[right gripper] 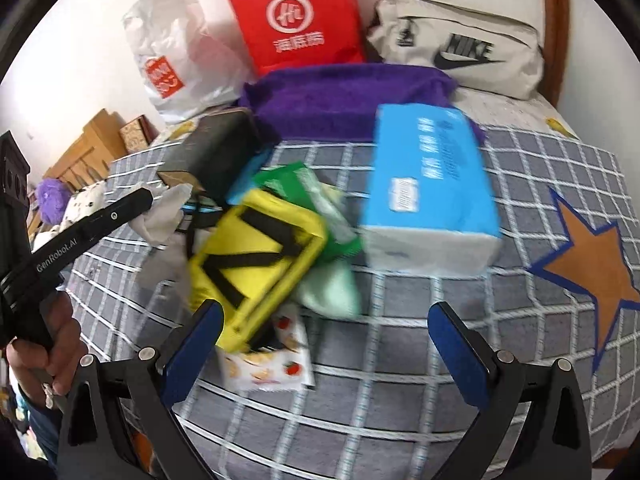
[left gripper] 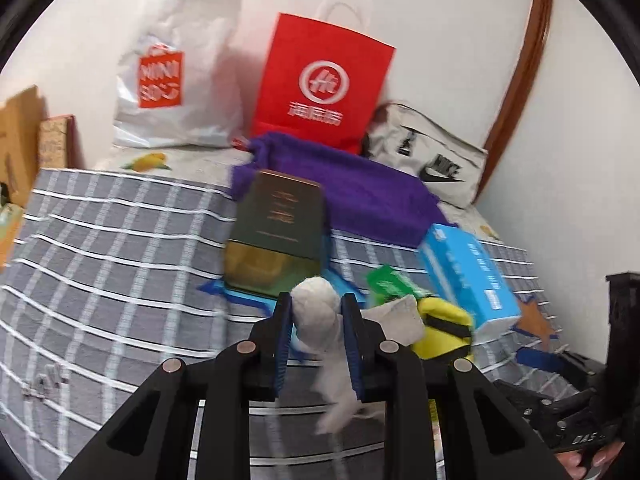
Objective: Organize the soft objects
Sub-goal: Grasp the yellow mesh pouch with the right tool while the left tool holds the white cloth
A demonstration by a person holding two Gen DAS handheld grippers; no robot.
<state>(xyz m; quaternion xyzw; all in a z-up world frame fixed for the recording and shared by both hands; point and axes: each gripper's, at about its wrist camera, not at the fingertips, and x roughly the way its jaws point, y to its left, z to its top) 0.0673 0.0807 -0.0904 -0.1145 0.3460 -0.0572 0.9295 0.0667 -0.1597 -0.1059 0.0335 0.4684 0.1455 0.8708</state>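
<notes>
My left gripper [left gripper: 316, 305] is shut on a grey-white soft cloth [left gripper: 314, 294], which bulges above the blue pads and hangs down below them. In the right wrist view the same cloth [right gripper: 164, 216] sticks out of the left gripper's black body [right gripper: 92, 228], held by a hand [right gripper: 60, 344]. My right gripper [right gripper: 326, 310] stands open above the checked bedcover, nothing between its fingers. Just beyond it lie a yellow pouch with black straps [right gripper: 256, 264], a mint-green cloth [right gripper: 332, 292], a green pack [right gripper: 320, 200] and a strawberry-print pack [right gripper: 272, 364].
A blue tissue pack [right gripper: 428, 184] lies right of the pile, a dark box [left gripper: 276, 228] behind it on a blue sheet. A purple towel [left gripper: 352, 192], a red paper bag [left gripper: 320, 80], a white plastic bag [left gripper: 176, 76] and a grey sports bag [left gripper: 432, 160] line the wall.
</notes>
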